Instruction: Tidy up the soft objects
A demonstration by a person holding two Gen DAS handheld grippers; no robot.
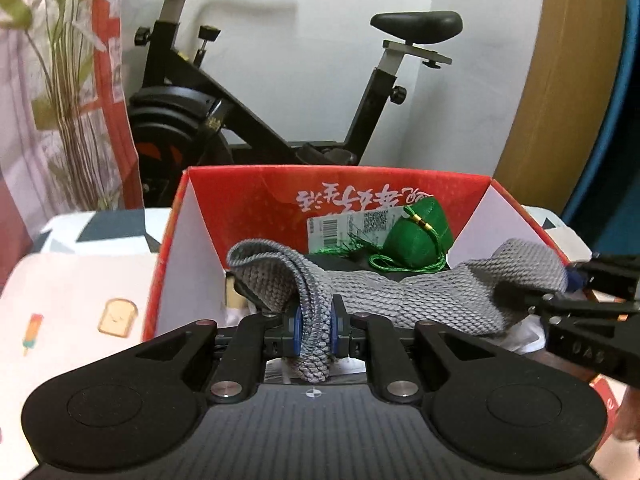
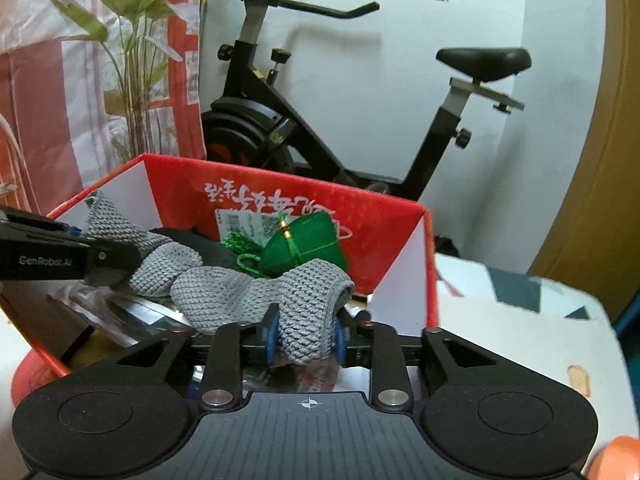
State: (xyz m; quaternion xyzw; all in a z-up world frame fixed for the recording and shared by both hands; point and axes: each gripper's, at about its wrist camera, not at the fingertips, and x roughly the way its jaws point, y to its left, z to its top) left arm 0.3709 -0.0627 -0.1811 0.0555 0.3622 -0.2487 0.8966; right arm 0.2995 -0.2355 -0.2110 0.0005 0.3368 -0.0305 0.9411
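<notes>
Knit cloth (image 1: pixel 420 300) over red box (image 1: pixel 248 200) | left gripper (image 1: pixel 316 326) clamps it | right gripper (image 2: pixel 306 336) grips it; box bottom hidden

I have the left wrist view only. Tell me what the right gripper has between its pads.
Observer: The right gripper has the other end of the grey knit cloth between its blue pads, and the cloth fills the gap.
Operator: Report what lies under the cloth on my side.
Observer: Clear plastic packets lie low in the red box, beneath the stretch of cloth that runs to the left gripper.
</notes>
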